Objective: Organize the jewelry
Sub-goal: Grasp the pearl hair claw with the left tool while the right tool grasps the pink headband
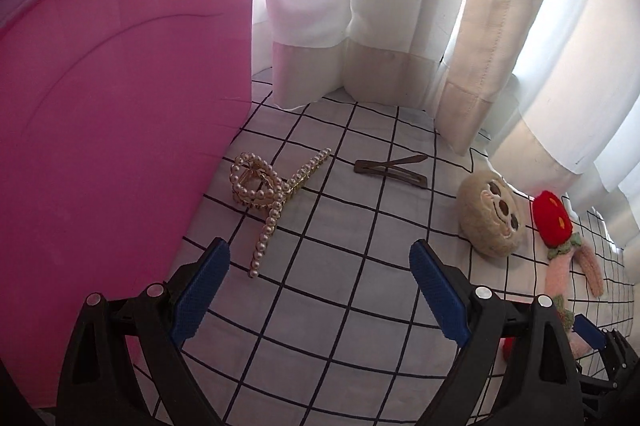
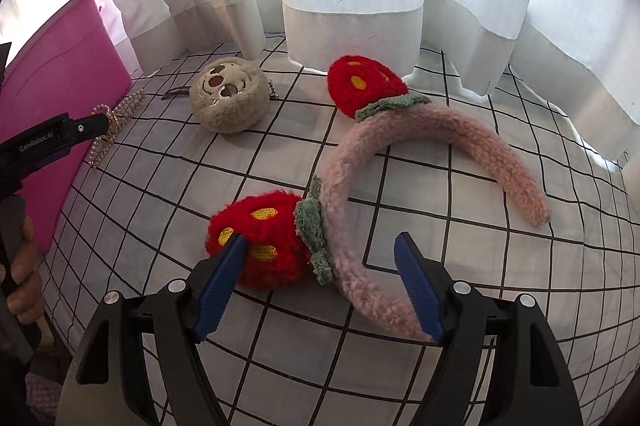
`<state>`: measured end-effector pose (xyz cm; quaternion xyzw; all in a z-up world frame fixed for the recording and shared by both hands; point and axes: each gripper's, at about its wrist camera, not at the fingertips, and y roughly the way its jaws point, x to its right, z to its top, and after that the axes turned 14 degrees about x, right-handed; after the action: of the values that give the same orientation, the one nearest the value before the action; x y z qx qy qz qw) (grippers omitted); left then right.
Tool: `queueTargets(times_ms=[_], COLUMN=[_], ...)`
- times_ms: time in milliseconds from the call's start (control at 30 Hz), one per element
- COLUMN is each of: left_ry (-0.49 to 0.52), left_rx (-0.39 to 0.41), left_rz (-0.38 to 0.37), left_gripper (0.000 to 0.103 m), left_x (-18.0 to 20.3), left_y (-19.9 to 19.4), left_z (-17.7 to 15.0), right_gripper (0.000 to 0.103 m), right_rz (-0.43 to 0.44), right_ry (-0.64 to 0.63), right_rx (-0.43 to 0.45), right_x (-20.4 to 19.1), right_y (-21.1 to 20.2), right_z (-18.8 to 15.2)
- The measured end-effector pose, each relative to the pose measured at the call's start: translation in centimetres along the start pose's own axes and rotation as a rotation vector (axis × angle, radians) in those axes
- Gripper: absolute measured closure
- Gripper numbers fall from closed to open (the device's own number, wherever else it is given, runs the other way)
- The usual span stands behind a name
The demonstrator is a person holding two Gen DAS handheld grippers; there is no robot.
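Pink box [image 1: 120, 146] far left on grid cloth [image 1: 340, 286]. Pink strawberry headband [image 2: 400, 162] sits between right gripper [image 2: 320, 246] jaws, spread, not pinching. Left gripper [image 1: 318, 250] spread, empty, pearl claw clip [image 1: 268, 194] just ahead, near hair clip [image 1: 390, 170].

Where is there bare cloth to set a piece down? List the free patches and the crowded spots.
Free: the checked cloth between the open left gripper fingers, bordered by the pearl claw clip and plush face charm. Also inside the headband arc. Crowded: along the pink box, and around the strawberries under the right gripper.
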<state>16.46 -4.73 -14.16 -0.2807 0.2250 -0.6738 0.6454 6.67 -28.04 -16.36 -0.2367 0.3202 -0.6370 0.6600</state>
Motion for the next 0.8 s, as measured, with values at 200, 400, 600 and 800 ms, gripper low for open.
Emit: queueTargets(times_ms=[200,400,600,800], left_ry=[-0.008,0.004,0.006,0.065], left_rx=[-0.043,-0.076,-0.093,-0.066], left_rz=[0.022,0.028,0.021,0.049], left_gripper=[0.014,0.014,0.010,0.008], left_x=[-0.4,-0.2,0.1,1.3], left_y=[2.9,5.1,7.3,8.5], left_z=[0.5,0.2,0.3,0.5], right_gripper=[0.031,0.030,0.029,0.026], right_rz=[0.073,0.074,0.079,0.058], right_ry=[0.043,0.037,0.047,0.038], right_rx=[0.000,-0.033,-0.048,-0.037], right_x=[0.2,-0.5,-0.9,-1.1], right_y=[0.0,1.5,2.4,2.8], right_z=[0.5,0.3,0.5,0.4])
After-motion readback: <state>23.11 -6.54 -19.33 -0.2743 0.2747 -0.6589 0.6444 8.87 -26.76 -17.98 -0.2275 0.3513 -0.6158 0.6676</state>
